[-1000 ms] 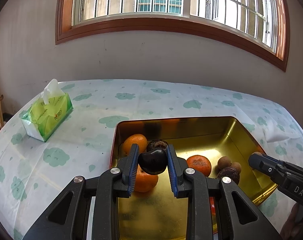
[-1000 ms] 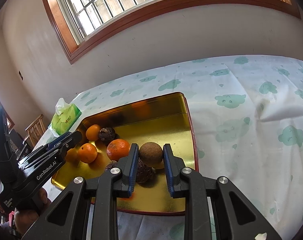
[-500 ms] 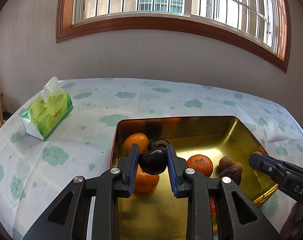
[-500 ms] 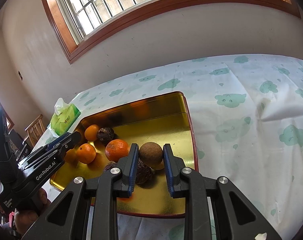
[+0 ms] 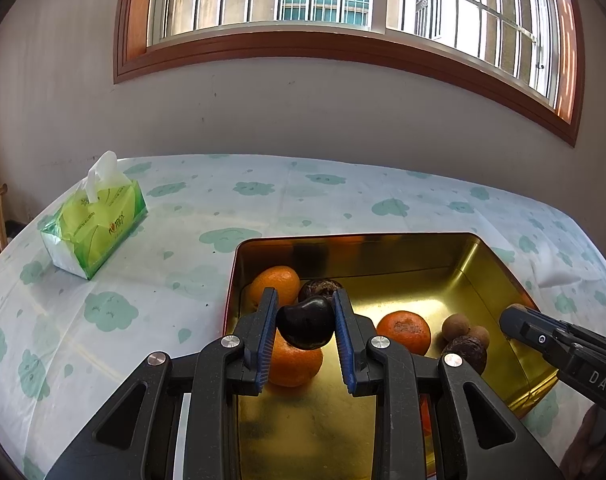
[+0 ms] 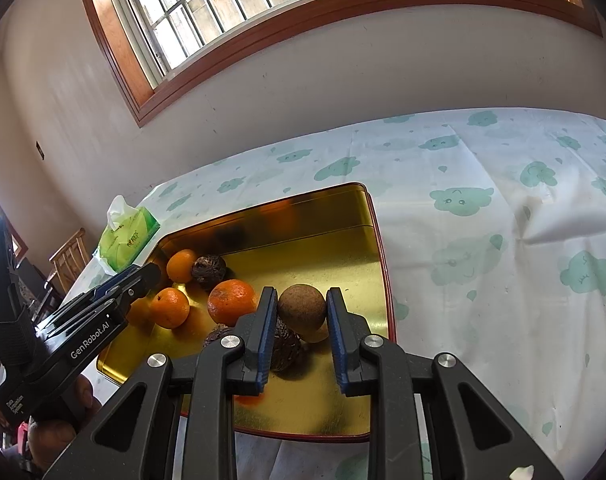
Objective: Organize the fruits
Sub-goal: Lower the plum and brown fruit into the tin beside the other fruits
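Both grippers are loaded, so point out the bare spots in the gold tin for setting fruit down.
Bare floor in the gold tin: the far stretch along the back wall, right of the wrinkled dark fruit, and the near strip by the front rim. Crowded: the left side with the oranges, and the cluster under the right gripper. The left gripper hangs over an orange.

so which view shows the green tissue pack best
The left wrist view: the green plastic tissue pack sits large and unblocked on the cloud-print tablecloth, its white tissue sticking up. In the right wrist view the pack is small, far off beyond the gold tin.
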Demonstrator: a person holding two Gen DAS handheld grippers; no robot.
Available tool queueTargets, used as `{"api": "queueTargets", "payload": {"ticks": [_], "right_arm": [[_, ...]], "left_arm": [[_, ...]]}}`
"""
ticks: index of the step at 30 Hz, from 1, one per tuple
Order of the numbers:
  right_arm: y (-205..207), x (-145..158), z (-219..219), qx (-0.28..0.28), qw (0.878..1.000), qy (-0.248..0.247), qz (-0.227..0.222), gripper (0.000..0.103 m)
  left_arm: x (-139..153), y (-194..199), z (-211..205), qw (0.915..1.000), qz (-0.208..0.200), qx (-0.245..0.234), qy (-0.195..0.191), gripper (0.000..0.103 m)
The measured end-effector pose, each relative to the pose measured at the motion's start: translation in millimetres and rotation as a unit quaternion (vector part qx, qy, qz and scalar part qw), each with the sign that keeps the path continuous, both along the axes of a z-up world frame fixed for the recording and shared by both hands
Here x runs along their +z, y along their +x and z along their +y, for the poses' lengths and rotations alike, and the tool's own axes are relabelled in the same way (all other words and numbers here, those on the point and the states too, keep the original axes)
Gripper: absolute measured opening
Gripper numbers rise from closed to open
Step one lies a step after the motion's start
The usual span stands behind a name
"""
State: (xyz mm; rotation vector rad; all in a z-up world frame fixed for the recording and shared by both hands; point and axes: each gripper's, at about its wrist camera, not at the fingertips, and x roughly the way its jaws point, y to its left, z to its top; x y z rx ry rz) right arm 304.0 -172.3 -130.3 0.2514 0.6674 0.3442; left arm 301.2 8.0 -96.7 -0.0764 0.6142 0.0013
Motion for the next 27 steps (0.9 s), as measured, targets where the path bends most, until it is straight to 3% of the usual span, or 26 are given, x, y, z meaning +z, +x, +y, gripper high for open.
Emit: {"api": "queueTargets", "payload": {"ticks": [27], "right_arm": [[2.8,-0.4,0.0,0.000,1.000,0.000,0.001,0.023]], "left_arm": [[-1.7,2.0,0.7,1.0000,0.000,0.001,0.000,0.028]]}}
